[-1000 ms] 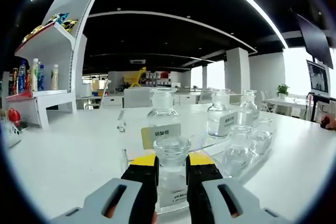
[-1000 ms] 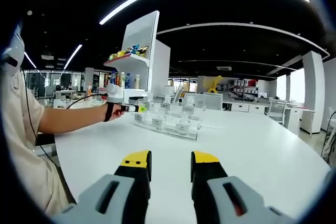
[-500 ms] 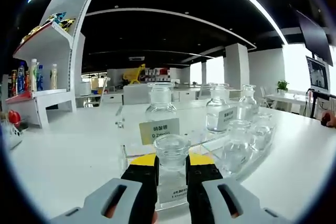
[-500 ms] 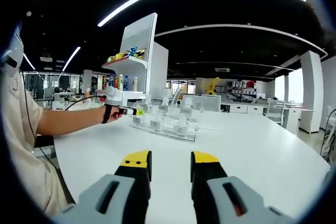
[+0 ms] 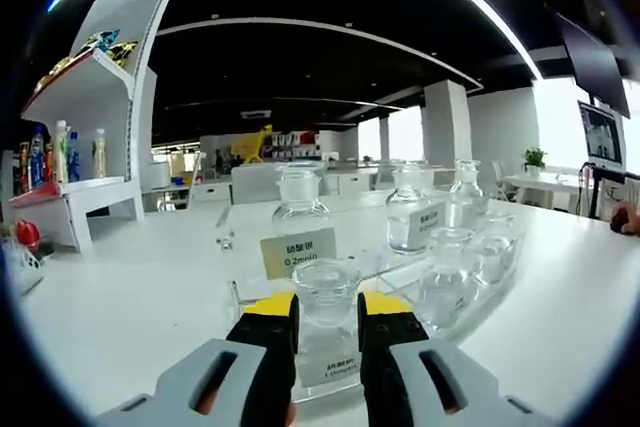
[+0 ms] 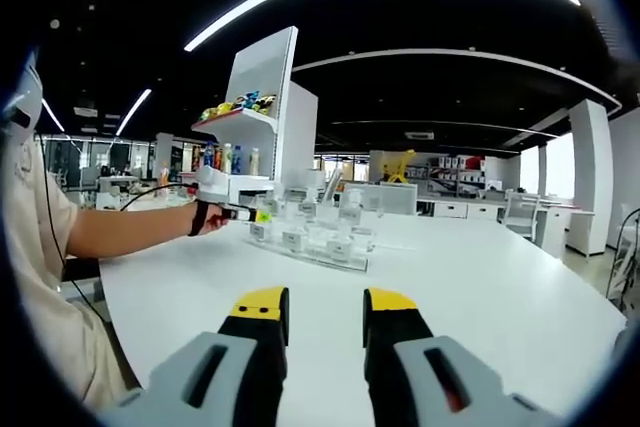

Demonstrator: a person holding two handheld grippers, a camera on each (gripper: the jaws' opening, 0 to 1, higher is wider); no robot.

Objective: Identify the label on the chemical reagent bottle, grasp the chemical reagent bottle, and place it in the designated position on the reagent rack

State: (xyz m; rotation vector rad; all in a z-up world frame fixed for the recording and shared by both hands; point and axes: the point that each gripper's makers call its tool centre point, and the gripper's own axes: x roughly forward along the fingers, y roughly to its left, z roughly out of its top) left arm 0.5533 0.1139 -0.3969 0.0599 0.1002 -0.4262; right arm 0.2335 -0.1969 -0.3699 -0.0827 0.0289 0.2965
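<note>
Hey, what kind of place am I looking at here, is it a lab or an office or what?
Probably an open-plan office or showroom set up for a lab demo: a long white table carrying a clear reagent rack of glass bottles, a white display shelf of colourful drinks, and desks and chairs beyond.

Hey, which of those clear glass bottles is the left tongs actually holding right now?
The nearest bottle, at the rack's front edge, clamped between the left tongs' jaws. The other bottles stand untouched behind it.

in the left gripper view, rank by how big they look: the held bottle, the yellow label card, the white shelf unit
1. white shelf unit
2. held bottle, though nearness to the camera inflates it
3. yellow label card
</note>
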